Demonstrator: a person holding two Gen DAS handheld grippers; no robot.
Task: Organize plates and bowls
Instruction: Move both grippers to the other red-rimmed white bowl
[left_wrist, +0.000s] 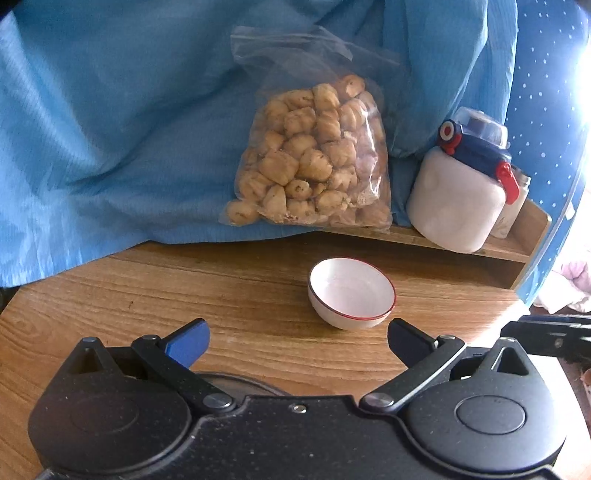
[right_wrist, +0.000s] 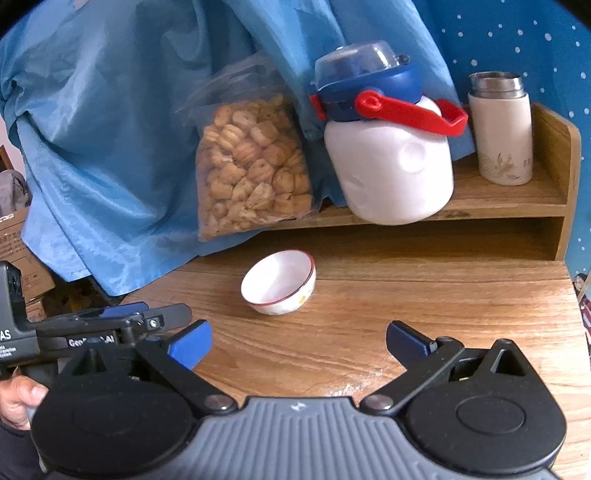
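A small white bowl (left_wrist: 351, 293) with a thin red rim stands upright and empty on the wooden table (left_wrist: 221, 295). My left gripper (left_wrist: 297, 343) hangs open just short of it, nothing between its blue-padded fingers. In the right wrist view the same bowl (right_wrist: 279, 287) sits a little further off, ahead and left of centre. My right gripper (right_wrist: 299, 345) is open too and holds nothing. The left gripper (right_wrist: 162, 319) shows at the left edge of that view, with a hand (right_wrist: 16, 400) on its grip.
A low wooden shelf (right_wrist: 517, 199) behind the bowl carries a white jug with a blue lid and red handle (right_wrist: 391, 162), a white flask (right_wrist: 502, 136) and a clear bag of biscuits (right_wrist: 251, 166). Blue cloth (left_wrist: 110, 129) drapes over the back and left.
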